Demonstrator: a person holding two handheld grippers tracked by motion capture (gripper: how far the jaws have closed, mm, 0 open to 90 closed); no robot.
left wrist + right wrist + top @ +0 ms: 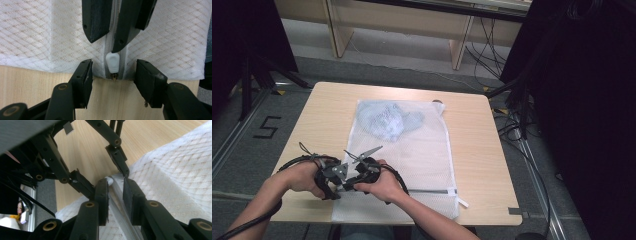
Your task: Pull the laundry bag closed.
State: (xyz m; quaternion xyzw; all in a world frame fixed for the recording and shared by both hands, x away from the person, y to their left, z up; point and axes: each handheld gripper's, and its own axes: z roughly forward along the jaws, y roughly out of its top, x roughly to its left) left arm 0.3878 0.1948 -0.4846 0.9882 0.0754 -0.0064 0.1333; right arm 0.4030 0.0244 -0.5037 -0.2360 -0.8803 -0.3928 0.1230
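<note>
A white mesh laundry bag [422, 150] lies flat on the wooden table [327, 110], with a pale blue garment [384, 120] inside at its far end. Its zipper [432, 190] runs along the near edge. Both grippers meet at the zipper's left end. My left gripper [113, 66] is open, its jaws flanking the white zipper pull [112, 62] at the bag's edge [37, 37]. My right gripper [115, 182] faces it from the other side. Its jaws straddle the zipper tape just behind the pull [109, 180], a narrow gap still showing. In the high view the left gripper [338, 189] and right gripper [351, 186] nearly touch.
Cables trail from both grippers past the person's forearms at the table's near edge. Beyond the table stand pale wooden furniture legs [459, 47]. Loose black cables [512, 125] and a dark curtain are to the right, and a black stand [249, 75] to the left.
</note>
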